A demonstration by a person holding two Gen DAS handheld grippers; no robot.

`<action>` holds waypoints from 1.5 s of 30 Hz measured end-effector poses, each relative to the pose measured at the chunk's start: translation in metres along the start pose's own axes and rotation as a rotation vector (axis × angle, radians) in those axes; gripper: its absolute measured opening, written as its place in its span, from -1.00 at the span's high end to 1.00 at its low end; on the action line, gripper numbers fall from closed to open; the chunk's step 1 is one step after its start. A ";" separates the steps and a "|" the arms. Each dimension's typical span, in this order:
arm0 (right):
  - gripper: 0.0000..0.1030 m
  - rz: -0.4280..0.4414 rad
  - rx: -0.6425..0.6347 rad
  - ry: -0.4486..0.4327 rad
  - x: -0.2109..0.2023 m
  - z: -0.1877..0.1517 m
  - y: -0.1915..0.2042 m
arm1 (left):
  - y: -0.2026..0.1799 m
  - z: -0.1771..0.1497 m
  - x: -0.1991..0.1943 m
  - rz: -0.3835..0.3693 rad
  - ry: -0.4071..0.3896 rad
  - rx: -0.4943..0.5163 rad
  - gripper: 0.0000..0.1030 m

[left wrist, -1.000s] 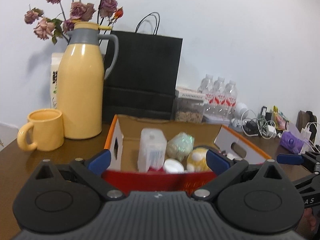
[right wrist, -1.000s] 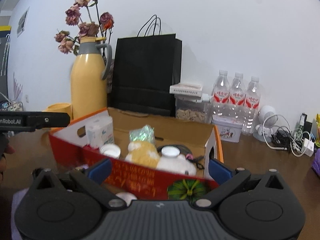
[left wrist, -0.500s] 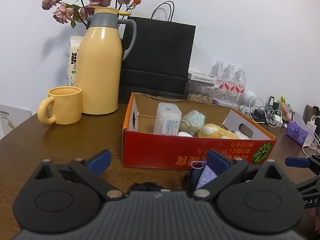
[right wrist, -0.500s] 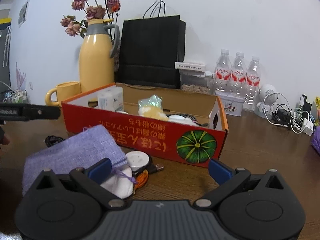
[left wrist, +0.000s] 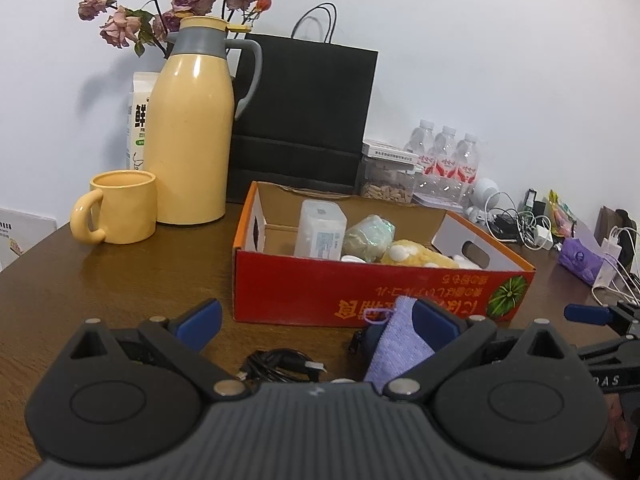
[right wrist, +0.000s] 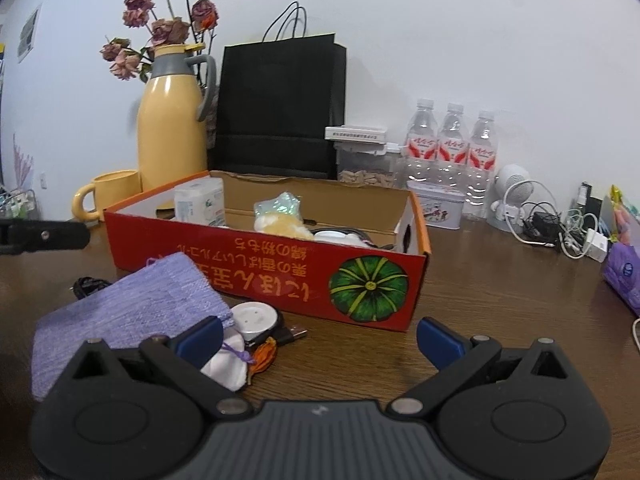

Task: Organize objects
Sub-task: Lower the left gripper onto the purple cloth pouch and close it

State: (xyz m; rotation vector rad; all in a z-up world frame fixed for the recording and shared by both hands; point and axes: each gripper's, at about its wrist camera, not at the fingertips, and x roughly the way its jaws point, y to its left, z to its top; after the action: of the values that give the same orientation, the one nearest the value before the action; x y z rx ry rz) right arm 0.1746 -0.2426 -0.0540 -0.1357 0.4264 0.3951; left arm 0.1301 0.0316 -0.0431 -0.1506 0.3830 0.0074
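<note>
A red cardboard box (left wrist: pixel 360 288) (right wrist: pixel 256 264) stands on the brown table, holding a white packet (left wrist: pixel 320 234), a greenish bundle (left wrist: pixel 370 236), a yellow plush (left wrist: pixel 416 256) and white lids. In front of it lie a purple cloth pouch (right wrist: pixel 128 308) (left wrist: pixel 396 344), a white round disc (right wrist: pixel 254 318), a small white sachet (right wrist: pixel 226 364), an orange tassel (right wrist: pixel 264 354) and a black cable (left wrist: pixel 280 366). My left gripper (left wrist: pixel 316 320) is open, low above the cable. My right gripper (right wrist: pixel 318 336) is open, with the pouch by its left finger.
A yellow thermos (left wrist: pixel 190 136) with dried roses, a yellow mug (left wrist: pixel 118 206) and a black paper bag (left wrist: pixel 304 120) stand behind the box. Water bottles (right wrist: pixel 454 152), a tin (right wrist: pixel 436 204), a small fan (right wrist: pixel 514 196) and tangled chargers (right wrist: pixel 568 228) crowd the back right.
Both grippers have drawn back from the box and lowered. The pouch, disc and cable in front of the box have come into view. Both stay open.
</note>
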 end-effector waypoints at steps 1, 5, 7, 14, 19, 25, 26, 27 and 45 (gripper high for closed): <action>-1.00 -0.004 -0.001 -0.003 0.000 0.000 0.000 | -0.001 0.000 -0.001 -0.001 0.002 0.003 -1.00; -1.00 -0.009 -0.004 -0.003 -0.001 0.000 0.000 | -0.008 0.002 -0.009 -0.013 0.005 0.006 -1.00; -1.00 -0.013 0.001 -0.008 -0.001 0.000 -0.001 | -0.012 0.004 -0.012 -0.019 0.017 0.003 -1.00; -1.00 0.008 0.064 -0.019 -0.003 0.002 -0.017 | -0.042 0.007 -0.007 -0.041 0.090 0.044 -1.00; -1.00 0.026 0.066 -0.016 -0.003 0.001 -0.031 | -0.069 -0.001 0.009 -0.083 0.181 0.113 -1.00; -1.00 0.035 0.075 0.012 0.002 -0.003 -0.051 | -0.082 -0.010 0.027 -0.037 0.245 0.150 -1.00; -1.00 0.039 0.079 0.015 0.001 -0.003 -0.053 | -0.082 -0.011 0.030 -0.022 0.253 0.148 -1.00; -1.00 0.040 0.081 0.013 0.001 -0.004 -0.054 | -0.083 -0.012 0.034 -0.014 0.260 0.144 -1.00; -1.00 0.031 0.060 -0.004 -0.005 -0.003 -0.047 | -0.085 -0.020 0.040 0.026 0.242 0.145 -0.88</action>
State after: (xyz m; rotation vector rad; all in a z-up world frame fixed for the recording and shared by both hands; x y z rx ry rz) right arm 0.1882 -0.2880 -0.0526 -0.0701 0.4361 0.4127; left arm 0.1625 -0.0562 -0.0644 -0.0027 0.6249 -0.0133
